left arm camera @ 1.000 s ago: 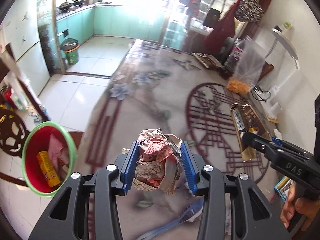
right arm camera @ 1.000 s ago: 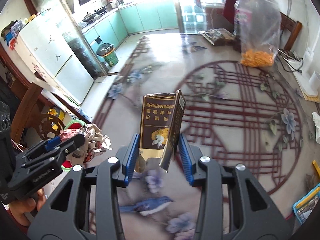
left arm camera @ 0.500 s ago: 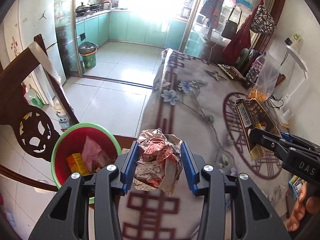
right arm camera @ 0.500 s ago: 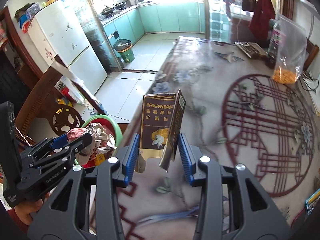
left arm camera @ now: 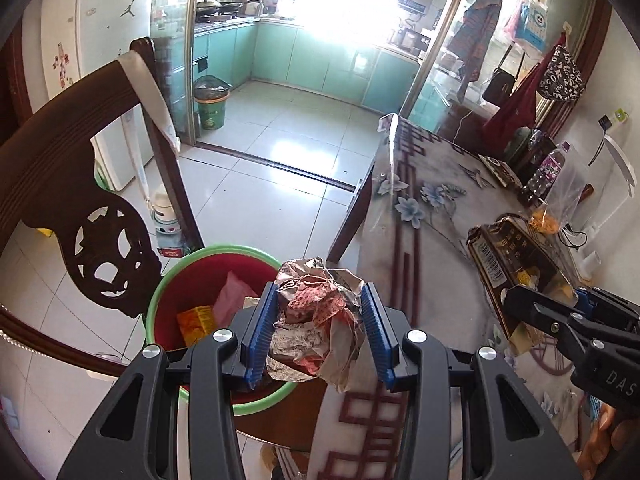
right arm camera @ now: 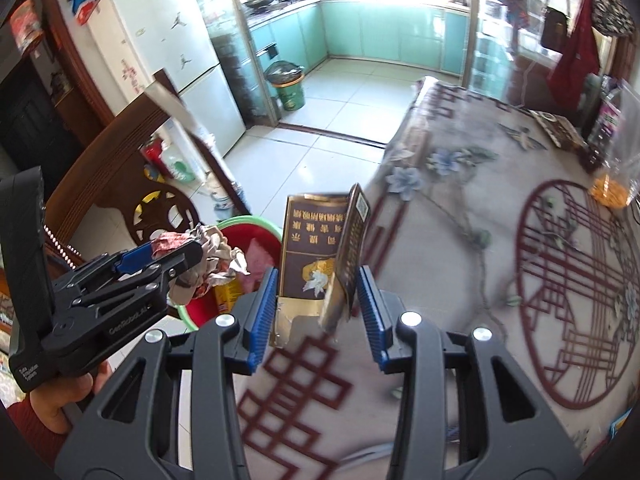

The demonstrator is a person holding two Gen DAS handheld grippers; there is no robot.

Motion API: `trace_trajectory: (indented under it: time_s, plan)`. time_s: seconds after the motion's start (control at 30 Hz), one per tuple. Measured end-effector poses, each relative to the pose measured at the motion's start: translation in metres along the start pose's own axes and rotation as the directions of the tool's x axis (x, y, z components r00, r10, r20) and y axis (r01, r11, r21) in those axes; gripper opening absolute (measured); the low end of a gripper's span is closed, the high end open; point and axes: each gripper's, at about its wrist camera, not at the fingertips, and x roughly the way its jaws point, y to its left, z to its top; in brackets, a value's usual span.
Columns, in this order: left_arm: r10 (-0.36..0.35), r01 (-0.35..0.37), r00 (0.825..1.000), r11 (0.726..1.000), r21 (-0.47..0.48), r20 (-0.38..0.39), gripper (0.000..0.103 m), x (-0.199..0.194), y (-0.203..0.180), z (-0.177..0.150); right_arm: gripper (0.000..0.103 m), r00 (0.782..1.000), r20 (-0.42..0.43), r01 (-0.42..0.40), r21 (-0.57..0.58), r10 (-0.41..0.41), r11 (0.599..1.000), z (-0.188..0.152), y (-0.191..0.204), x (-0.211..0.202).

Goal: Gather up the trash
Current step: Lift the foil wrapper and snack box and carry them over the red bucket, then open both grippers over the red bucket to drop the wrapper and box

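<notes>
My left gripper [left arm camera: 318, 330] is shut on a crumpled paper wad [left arm camera: 316, 320], red, white and brown, held over the near rim of a red bin with a green rim [left arm camera: 160, 300]. The bin stands on the floor beside the table and holds a yellow box [left arm camera: 196, 322] and a pink wrapper [left arm camera: 232, 298]. My right gripper [right arm camera: 316, 312] is shut on a flattened dark brown carton [right arm camera: 312, 248] above the table's left edge. The wad [right arm camera: 212, 250] and bin [right arm camera: 256, 224] also show in the right wrist view, the carton [left arm camera: 512, 264] in the left wrist view.
A dark carved wooden chair [left arm camera: 80, 208] stands left of the bin. The table with a flowered cloth [right arm camera: 500, 216] stretches to the right, with a clear bag of orange snacks [right arm camera: 612, 184] and bottles at its far side. A green kitchen bin [left arm camera: 210, 106] stands on the tiled floor beyond.
Both grippers have moved left off the table's middle toward the red bin, still holding their loads. The wad now hangs over the bin's rim, and the carton is at the table's edge.
</notes>
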Motion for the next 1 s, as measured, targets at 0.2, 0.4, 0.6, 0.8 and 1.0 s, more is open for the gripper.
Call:
trace_trajectory:
  time_s: [0.2,0.4,0.6,0.8,1.0]
  plan:
    - [0.046,-0.046,0.999,0.998,-0.042,0.003,0.040,0.000,0.032,0.002,0.039,0.999,-0.023,-0.032,-0.061,0.030,0.998,0.007,0.032,0.015]
    - [0.091,-0.090,0.996,0.992,-0.083,0.006,0.040,0.007,0.064,0.005,0.037,0.994,-0.057,-0.093,-0.094,0.088,0.991,0.017,0.051,0.041]
    - [0.132,-0.136,0.990,0.985,-0.104,-0.041,0.040,0.032,0.091,0.003,0.038,0.995,-0.064,-0.077,-0.074,0.072,0.994,0.028,0.043,0.050]
    - [0.126,-0.136,0.988,0.984,-0.112,-0.091,0.054,0.060,0.103,0.001,0.046,0.997,-0.059,-0.045,-0.080,0.040,0.996,0.028,0.045,0.045]
    - [0.124,-0.133,0.988,0.986,-0.099,-0.087,0.072,0.063,0.099,0.003,0.069,1.000,-0.016,0.009,-0.108,-0.010,0.994,0.030,0.052,0.033]
